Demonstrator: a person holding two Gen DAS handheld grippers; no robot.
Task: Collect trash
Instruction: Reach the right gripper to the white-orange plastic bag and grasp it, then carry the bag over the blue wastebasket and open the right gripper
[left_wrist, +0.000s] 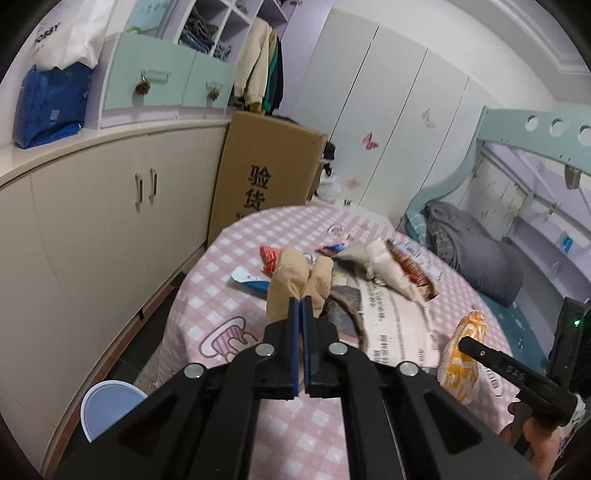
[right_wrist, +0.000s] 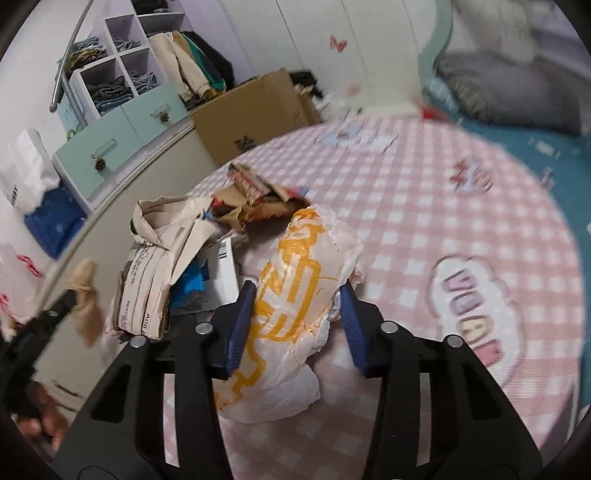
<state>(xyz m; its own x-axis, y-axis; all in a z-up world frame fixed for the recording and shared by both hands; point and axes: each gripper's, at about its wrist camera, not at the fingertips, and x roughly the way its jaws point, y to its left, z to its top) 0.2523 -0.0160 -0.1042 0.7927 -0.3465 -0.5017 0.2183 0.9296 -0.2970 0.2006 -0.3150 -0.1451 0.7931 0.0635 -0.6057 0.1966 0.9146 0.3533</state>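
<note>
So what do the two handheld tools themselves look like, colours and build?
Both match: the left tool and right tool have matte black linkage arms with triangular cutouts, round silver pivot pins, and flat dark-blue ribbed pads on the fingers. Seen from the left wrist, the right one carries a small green light and faint embossed lettering. No cables show.

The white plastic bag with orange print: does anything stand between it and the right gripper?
Nothing visible does. The white plastic bag with orange print already lies between the open blue fingers of the right gripper.

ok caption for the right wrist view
Right tongs open around a white-and-orange plastic bag on the pink checked tablecloth.
</note>
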